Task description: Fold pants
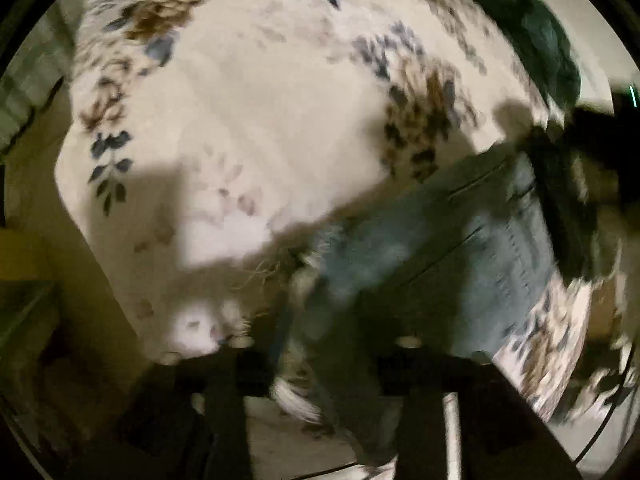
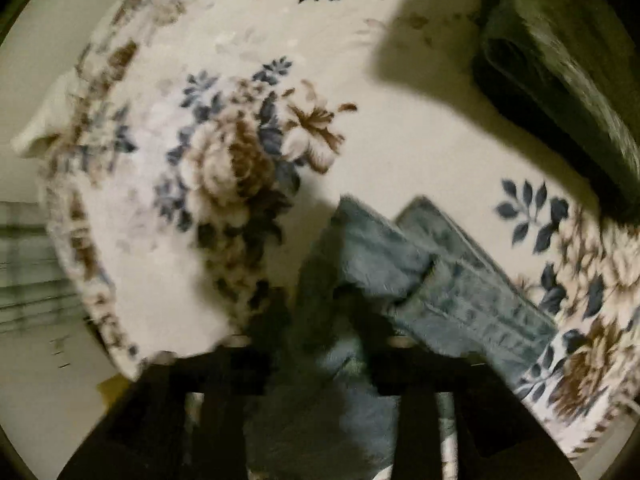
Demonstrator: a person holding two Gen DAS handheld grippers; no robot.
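Blue denim pants (image 1: 448,248) lie on a cream floral blanket (image 1: 248,128). In the left wrist view the frayed hem end hangs between my left gripper's (image 1: 320,348) black fingers, which are closed on the denim. My right gripper (image 1: 568,200) shows dark at the right edge, over the far end of the pants. In the right wrist view the pants (image 2: 460,288) are bunched and lifted between my right gripper's (image 2: 320,344) fingers, which are closed on the fabric. Both views are blurred by motion.
A dark green garment (image 2: 560,88) lies at the upper right of the blanket (image 2: 168,184); it also shows in the left wrist view (image 1: 536,24). The blanket's edge drops to a pale floor (image 2: 32,80) at the left.
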